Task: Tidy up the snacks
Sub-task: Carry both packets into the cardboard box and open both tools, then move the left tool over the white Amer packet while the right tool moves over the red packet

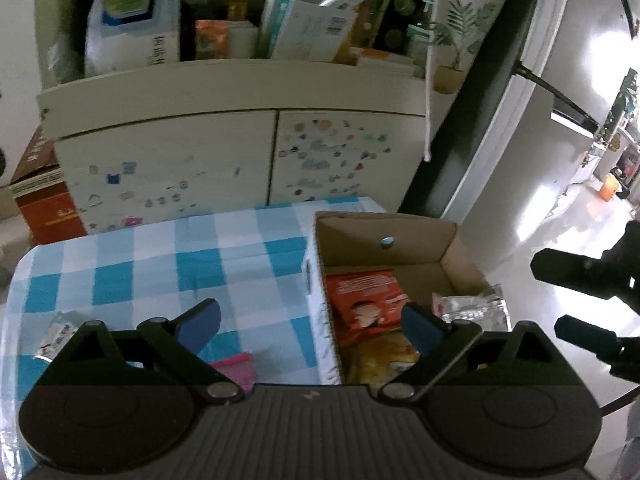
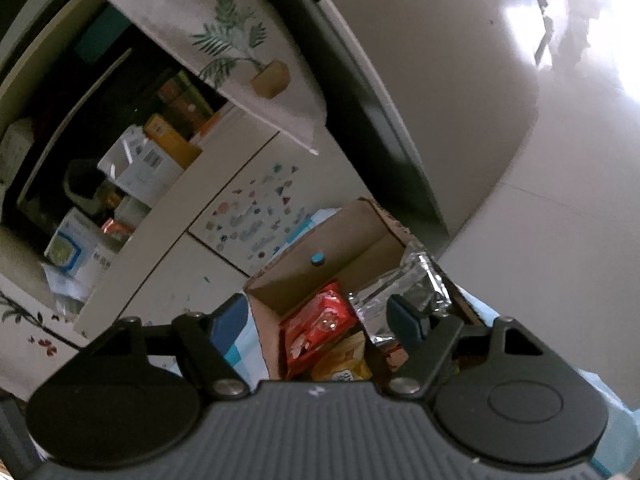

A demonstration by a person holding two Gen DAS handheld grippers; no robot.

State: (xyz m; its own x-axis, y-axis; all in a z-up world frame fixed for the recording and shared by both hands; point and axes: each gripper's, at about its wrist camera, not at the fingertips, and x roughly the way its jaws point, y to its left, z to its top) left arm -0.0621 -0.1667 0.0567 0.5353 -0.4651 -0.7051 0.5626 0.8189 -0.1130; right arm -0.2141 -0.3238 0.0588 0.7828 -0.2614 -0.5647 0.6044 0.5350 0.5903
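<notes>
An open cardboard box (image 1: 404,234) stands on the blue-checked table (image 1: 160,252). In it lie a red snack pack (image 1: 366,304), a yellow pack (image 1: 380,356) and a silver foil pack (image 1: 476,308). My left gripper (image 1: 310,326) is open and empty above the box's left wall. A small silver packet (image 1: 56,336) and a pink packet (image 1: 236,366) lie on the table to the left. In the right wrist view my right gripper (image 2: 316,322) is open and empty above the box (image 2: 348,236), with the red pack (image 2: 320,326), yellow pack (image 2: 340,360) and foil pack (image 2: 408,288) below it.
A white cabinet (image 1: 224,152) with stickers stands behind the table, its shelf holding boxes (image 1: 304,24). A red-brown carton (image 1: 44,196) sits at the left. A shiny floor (image 1: 560,216) lies to the right. The right gripper's dark body (image 1: 588,276) shows at the right edge.
</notes>
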